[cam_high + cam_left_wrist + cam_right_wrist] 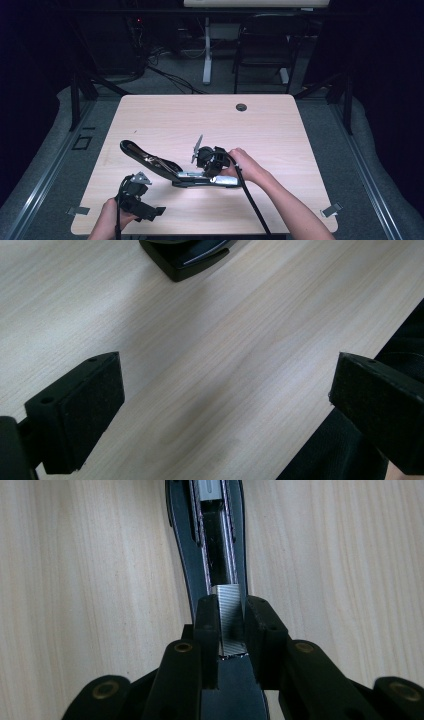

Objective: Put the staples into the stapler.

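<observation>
A black stapler (165,170) lies in the middle of the wooden table (280,150), its top arm swung up and back toward the left. My right gripper (210,167) points down over the stapler's base. In the right gripper view my right gripper (231,625) is shut on a silvery ribbed strip of staples (229,615), which sits at the near end of the stapler's open channel (217,535). My left gripper (150,212) rests near the table's front left edge. Its jaws stand wide apart over bare wood in the left gripper view (225,405), a corner of the stapler (185,257) beyond them.
A round cable hole (241,107) is set in the table's far side. Behind the table stand a dark chair (265,45) and a white desk leg (206,55). Small tape tabs (77,210) mark the front corners. Dark cloth (330,450) lies under the left gripper's right jaw.
</observation>
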Available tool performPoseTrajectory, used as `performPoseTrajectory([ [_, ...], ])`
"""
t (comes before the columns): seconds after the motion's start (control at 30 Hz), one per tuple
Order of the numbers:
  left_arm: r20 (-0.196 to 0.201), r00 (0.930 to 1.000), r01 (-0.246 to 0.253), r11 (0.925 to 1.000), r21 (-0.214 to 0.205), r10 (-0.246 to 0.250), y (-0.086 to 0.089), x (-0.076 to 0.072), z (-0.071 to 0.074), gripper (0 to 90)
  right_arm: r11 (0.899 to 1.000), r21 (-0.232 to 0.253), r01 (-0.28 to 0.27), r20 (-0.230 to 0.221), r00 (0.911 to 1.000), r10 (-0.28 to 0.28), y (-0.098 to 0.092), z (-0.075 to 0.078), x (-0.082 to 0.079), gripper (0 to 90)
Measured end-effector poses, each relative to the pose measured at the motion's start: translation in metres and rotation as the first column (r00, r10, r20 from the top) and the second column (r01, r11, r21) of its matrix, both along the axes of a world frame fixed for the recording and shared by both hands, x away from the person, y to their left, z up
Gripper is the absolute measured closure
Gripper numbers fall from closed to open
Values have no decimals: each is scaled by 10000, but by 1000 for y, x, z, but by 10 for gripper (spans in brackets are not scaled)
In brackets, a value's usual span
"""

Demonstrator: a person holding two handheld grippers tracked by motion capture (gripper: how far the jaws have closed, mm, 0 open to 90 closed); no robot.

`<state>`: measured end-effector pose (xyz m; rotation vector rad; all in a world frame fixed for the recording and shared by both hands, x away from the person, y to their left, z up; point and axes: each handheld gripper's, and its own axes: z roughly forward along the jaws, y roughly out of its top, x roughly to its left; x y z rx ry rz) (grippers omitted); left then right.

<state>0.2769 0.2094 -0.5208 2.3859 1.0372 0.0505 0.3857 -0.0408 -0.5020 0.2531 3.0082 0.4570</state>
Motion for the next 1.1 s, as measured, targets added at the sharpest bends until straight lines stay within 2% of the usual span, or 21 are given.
performPoseTrajectory([
  [0.43, -22, 10000, 25, 10000, 11, -25, 0, 0, 0, 15, 9998, 97, -150, -389, 9991, 153, -4, 0, 6, 763],
  [0.63, -29, 10000, 34, 10000, 12, -34, 0, 0, -1, 15, 9998, 175, 82, -726, 9973, -69, -5, 0, 10, 754],
  [0.87, -20, 10000, 47, 10000, 33, -46, 0, 0, 0, 15, 9995, 150, 268, -799, 9965, -255, -4, 0, 10, 759],
  [1.1, 1, 10000, 40, 10000, 28, -40, -1, -1, 0, 16, 9990, 41, 441, -455, 9980, -439, -1, 0, 5, 757],
])
